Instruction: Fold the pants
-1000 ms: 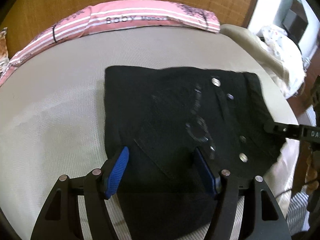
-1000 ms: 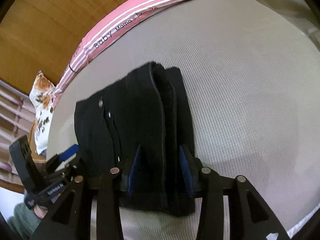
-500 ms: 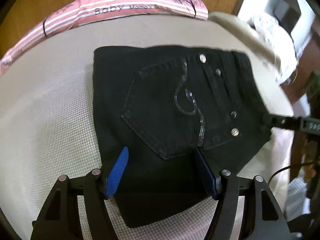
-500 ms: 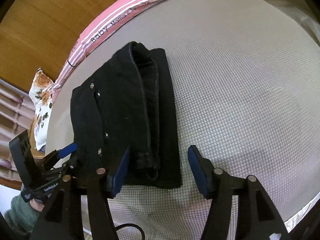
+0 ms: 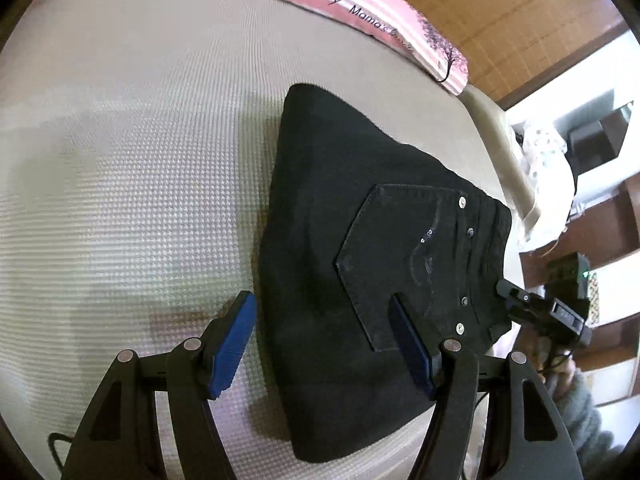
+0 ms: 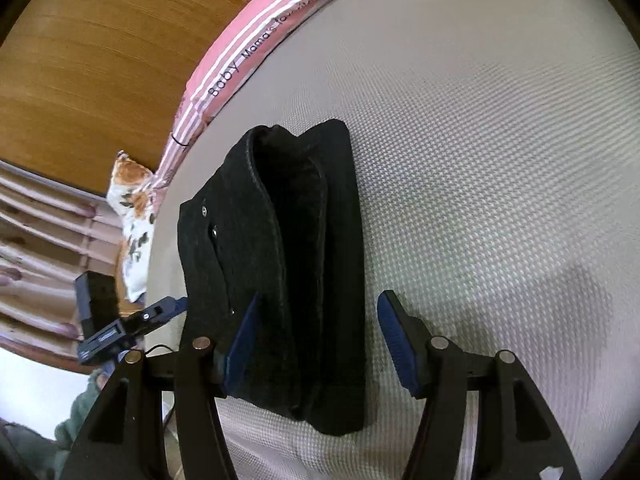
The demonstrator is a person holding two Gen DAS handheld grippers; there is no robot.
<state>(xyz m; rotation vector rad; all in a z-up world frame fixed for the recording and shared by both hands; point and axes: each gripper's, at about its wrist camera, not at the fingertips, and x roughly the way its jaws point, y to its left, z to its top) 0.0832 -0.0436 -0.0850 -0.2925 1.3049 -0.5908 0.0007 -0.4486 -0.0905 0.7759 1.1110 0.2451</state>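
The black pants [image 5: 360, 264] lie folded into a compact stack on the beige bed, back pocket and metal rivets facing up. My left gripper [image 5: 324, 344] is open and empty, hovering over the near edge of the stack. In the right wrist view the pants [image 6: 288, 280] show their layered folded edge. My right gripper [image 6: 316, 340] is open and empty, its fingers spread over the near end of the stack. The right gripper also shows in the left wrist view [image 5: 540, 312], beside the waistband end. The left gripper shows in the right wrist view [image 6: 128, 324].
The beige textured mattress [image 5: 120, 160] spreads to the left of the pants. A pink striped pillow [image 5: 360, 4] lies along the wooden headboard [image 6: 80, 60]. A floral pillow [image 6: 132, 216] sits at the bed's side. Shelves and clutter [image 5: 592, 184] stand beyond the bed edge.
My right gripper has opened, let go of the folded pants and pulled back. Both grippers have swung to a new angle and drawn slightly away. The pants lie still.
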